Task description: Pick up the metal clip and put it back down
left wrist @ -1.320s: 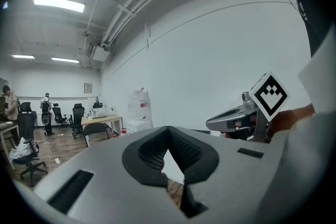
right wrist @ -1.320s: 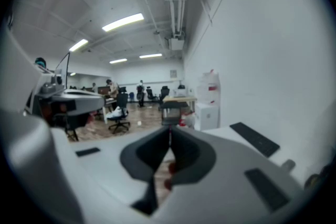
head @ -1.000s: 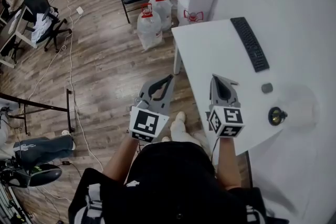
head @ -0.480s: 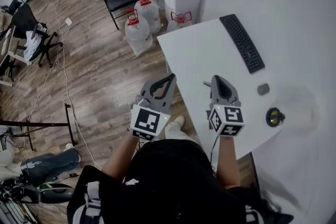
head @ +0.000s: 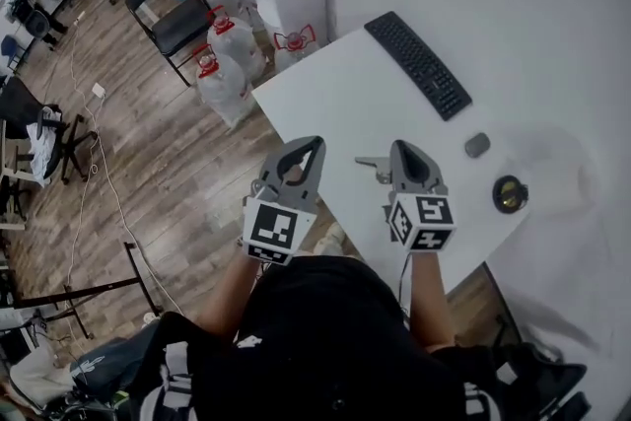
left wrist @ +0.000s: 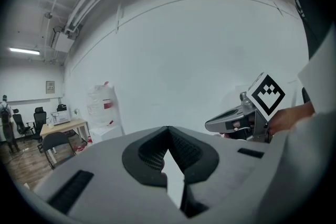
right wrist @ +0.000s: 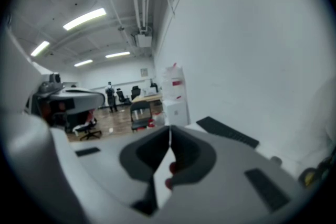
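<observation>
grey metal clip (head: 373, 167), as far as i can tell, lies on the white counter (head: 330, 99), just beside my right tool (head: 403, 151). right tool clenched on nothing. left tool (head: 312, 147) also clenched and empty, near the counter edge. clip not lifted yet. i judge approach, pick-up and put-down are all left.

No text could be read; the red label on the water jug (left wrist: 103, 107) at nine o'clock was blurred.
</observation>
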